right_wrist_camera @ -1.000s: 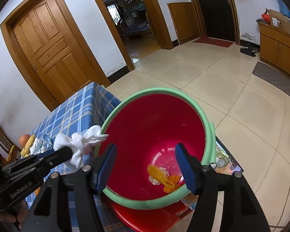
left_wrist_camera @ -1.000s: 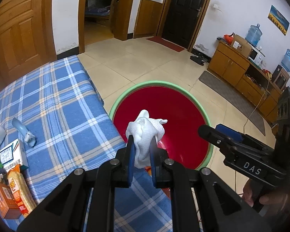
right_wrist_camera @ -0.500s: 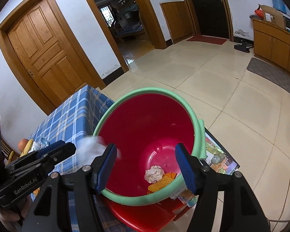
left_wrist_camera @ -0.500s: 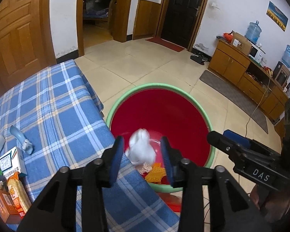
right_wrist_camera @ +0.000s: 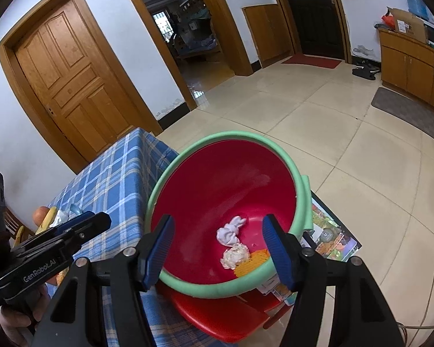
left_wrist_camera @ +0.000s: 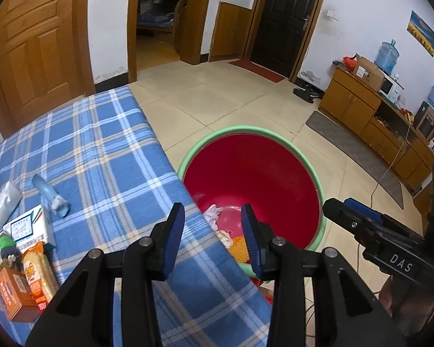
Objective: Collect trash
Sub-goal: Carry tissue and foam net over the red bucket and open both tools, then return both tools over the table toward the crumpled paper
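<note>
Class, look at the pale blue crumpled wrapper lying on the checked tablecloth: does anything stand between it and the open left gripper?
Nothing visible does: only bare blue checked tablecloth separates the pale blue crumpled wrapper from the left gripper.

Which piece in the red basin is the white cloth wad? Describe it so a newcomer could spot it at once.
Find the red basin with the green rim beside the blue plaid table. On its floor lie three scraps: the white cloth wad lies farthest from the camera, clean white and knotted, unlike the cream crumpled ball and the orange mesh piece nearer.
</note>
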Motion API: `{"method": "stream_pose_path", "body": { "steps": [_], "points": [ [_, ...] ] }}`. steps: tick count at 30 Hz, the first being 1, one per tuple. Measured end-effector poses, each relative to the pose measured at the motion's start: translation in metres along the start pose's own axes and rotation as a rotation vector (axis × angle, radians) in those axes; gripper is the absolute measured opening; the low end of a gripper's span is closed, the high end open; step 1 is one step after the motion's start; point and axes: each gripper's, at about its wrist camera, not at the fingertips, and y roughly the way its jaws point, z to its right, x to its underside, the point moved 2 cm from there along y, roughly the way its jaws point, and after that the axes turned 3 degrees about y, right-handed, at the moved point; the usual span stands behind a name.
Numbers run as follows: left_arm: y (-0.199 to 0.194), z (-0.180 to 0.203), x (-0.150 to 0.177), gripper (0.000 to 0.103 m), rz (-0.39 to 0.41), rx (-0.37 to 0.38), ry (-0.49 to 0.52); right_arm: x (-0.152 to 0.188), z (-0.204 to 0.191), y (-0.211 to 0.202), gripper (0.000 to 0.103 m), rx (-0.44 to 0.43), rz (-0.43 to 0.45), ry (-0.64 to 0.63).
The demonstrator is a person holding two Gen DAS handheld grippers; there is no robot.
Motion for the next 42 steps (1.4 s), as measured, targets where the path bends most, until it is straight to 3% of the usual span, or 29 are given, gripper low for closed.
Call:
{"method": "stream_pose_path", "body": {
  "steps": [28,42],
  "points": [
    [-0.087,-0.079,0.039,0.04,0.097,-0.155,-0.148,0.027,-0.097,-0.02,0.066,-0.143,-0.014,-0.138],
    [-0.128,-0.132,0.071,0.04,0.129,-0.232,-0.243,0.056,-0.152,-0.012,0.066,-0.215,-0.07,-0.21]
  ]
}}
